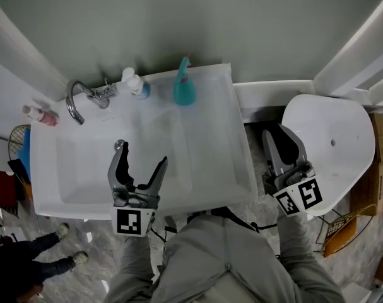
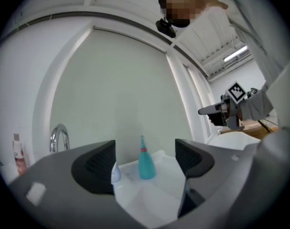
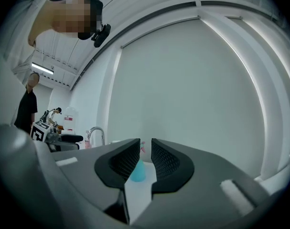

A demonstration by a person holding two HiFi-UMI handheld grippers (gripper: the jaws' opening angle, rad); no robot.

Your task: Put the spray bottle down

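A teal spray bottle (image 1: 184, 88) with a pink-ringed nozzle stands upright and untouched on the back edge of the white sink unit (image 1: 223, 137), against the wall. My left gripper (image 1: 141, 156) hovers over the sink's front, jaws wide open and empty. In the left gripper view the bottle (image 2: 145, 164) shows far off between the open jaws of the left gripper (image 2: 145, 150). My right gripper (image 1: 283, 139) hangs to the right of the sink, over the gap beside a white seat. Its jaws (image 3: 145, 150) leave only a thin slit with nothing in it; the bottle (image 3: 137, 172) shows beyond.
A chrome tap (image 1: 76, 100) rises at the sink's back left, with a small white-and-blue bottle (image 1: 135, 83) beside it and a pink bottle (image 1: 41, 113) on the left ledge. The white rounded seat (image 1: 333, 145) sits at right. A person's feet (image 1: 70, 245) stand at lower left.
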